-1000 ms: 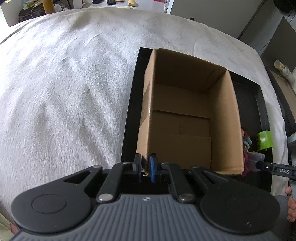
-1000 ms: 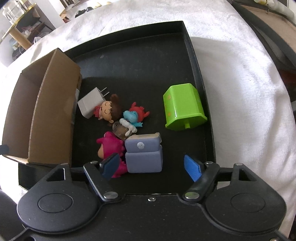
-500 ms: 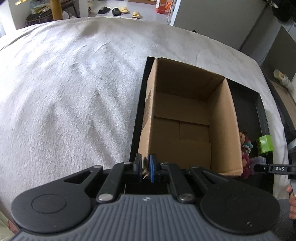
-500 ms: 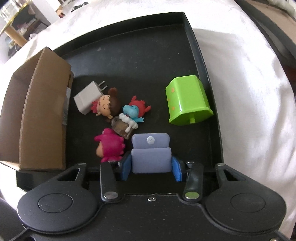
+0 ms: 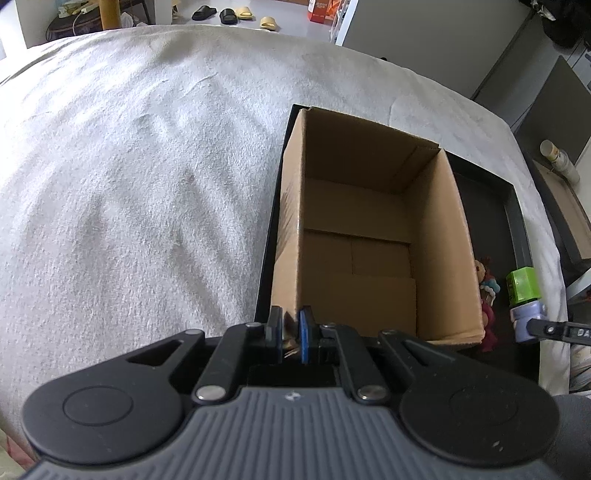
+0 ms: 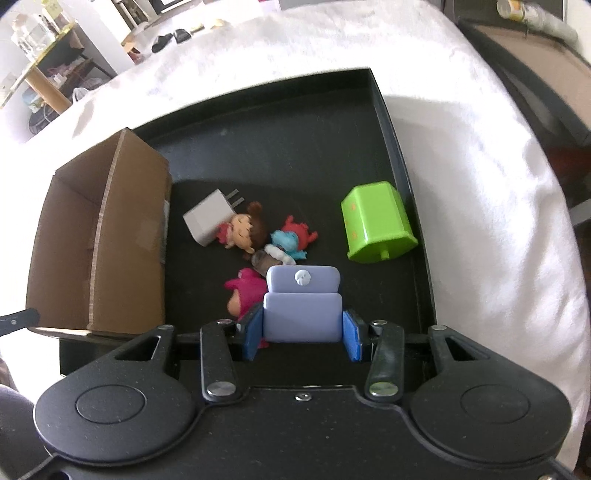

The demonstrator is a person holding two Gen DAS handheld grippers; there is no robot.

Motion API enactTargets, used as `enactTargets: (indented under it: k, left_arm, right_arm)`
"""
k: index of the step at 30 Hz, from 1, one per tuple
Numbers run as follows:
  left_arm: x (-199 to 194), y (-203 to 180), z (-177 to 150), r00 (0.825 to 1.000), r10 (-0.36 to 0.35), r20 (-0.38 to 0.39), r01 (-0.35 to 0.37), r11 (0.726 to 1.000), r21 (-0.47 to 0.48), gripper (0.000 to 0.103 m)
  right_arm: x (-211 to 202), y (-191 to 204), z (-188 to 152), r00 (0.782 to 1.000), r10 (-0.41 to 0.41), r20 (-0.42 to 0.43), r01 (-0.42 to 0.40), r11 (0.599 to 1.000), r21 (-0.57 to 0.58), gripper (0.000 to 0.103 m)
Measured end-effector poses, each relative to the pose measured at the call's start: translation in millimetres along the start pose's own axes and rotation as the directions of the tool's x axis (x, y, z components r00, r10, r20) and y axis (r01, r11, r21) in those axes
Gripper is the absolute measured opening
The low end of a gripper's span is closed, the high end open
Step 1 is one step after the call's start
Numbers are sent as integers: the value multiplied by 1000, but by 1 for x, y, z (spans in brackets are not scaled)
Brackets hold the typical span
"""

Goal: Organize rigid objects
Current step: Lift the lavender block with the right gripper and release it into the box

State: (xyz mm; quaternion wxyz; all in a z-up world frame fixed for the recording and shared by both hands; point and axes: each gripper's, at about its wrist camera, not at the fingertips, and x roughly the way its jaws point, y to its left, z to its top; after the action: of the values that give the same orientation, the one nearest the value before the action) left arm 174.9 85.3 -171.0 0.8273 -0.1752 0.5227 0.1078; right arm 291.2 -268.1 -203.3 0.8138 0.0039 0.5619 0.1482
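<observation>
Two claws clamped: left claw [image 5: 290, 332] on box [image 5: 373, 236] rim, right claw [image 6: 301, 334] on purple block [image 6: 302, 306].

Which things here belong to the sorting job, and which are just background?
Job: purple toy chair in right gripper; cardboard box pinched by left gripper; green toy; white charger; figurines; black tray.

Background: slippers; white blanket.

My right gripper [image 6: 302, 334] clamps the lilac toy [image 6: 302, 308] | pink figure [image 6: 244, 295] touching at its 9 | green block [image 6: 376, 221] at 1 | charger [image 6: 207, 220] at 11 | box [image 6: 99, 236] at 10 | all on black tray [image 6: 295, 122]
</observation>
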Motion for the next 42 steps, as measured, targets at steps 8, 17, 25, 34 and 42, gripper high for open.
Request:
enactTargets:
  k: [8, 17, 25, 34, 42]
  left_arm:
    - [5, 1, 1, 1000, -4, -8, 4, 1000, 0, 8]
    - [10, -1, 2, 1000, 10, -12, -10, 1000, 17, 9]
    - [11, 1, 2, 1000, -6, -8, 7, 1000, 23, 9]
    - [9, 1, 1, 1000, -27, 8, 27, 999, 30, 9]
    - [13, 3, 2, 999, -53, 10, 53, 998, 26, 9]
  right_arm:
    - [-25, 24, 6, 998, 7, 57, -4, 999, -52, 43]
    - [-45, 48, 17, 992, 27, 119, -18, 997, -77, 43]
    - [-54, 70, 24, 988, 43, 150, -27, 993, -111, 43]
    - [-48, 100, 28, 987, 54, 153, -28, 985, -168, 43]
    - [-44, 124, 35, 985, 76, 152, -43, 976, -213, 43]
